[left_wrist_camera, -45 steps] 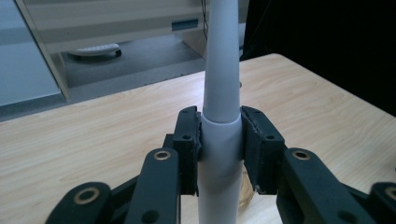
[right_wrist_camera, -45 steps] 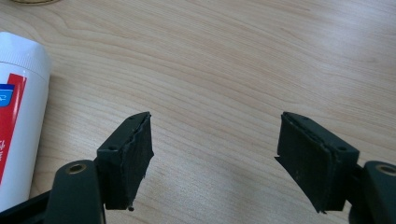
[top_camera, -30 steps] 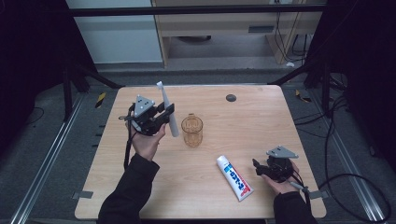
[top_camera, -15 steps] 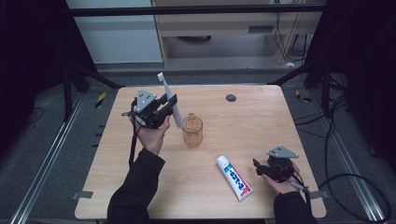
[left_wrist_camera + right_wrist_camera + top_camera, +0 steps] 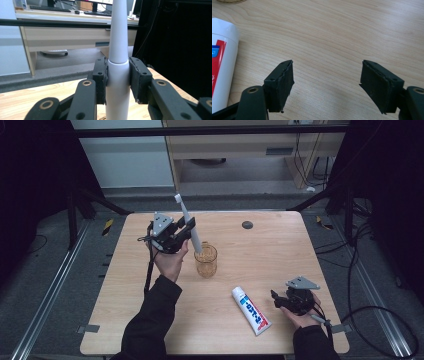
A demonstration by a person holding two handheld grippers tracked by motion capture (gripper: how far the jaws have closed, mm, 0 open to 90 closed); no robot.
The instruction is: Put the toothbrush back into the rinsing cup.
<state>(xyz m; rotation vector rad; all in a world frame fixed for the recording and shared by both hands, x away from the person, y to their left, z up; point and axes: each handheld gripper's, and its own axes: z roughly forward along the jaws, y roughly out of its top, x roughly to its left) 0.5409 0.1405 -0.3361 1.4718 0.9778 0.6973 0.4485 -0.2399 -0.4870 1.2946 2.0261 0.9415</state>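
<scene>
Here the left gripper (image 5: 186, 234) clamps a white electric toothbrush (image 5: 189, 227) (bristles up) above the amber cup (image 5: 205, 260). The right gripper (image 5: 278, 301) rests wide open, holding nothing, beside the toothpaste tube (image 5: 251, 310).

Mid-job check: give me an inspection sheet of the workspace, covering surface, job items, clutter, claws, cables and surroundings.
Surface: wooden table, no spills seen.
Job's things: white electric toothbrush upright, its lower end over the amber glass cup; toothpaste tube lying flat.
Clutter: small dark round object near the far edge.
Claws: left claw shut on the toothbrush; right claw open, resting beside the tube.
Cables: one trailing from each claw; more on the floor at right.
Surroundings: desk and dark frame beyond the table.
</scene>
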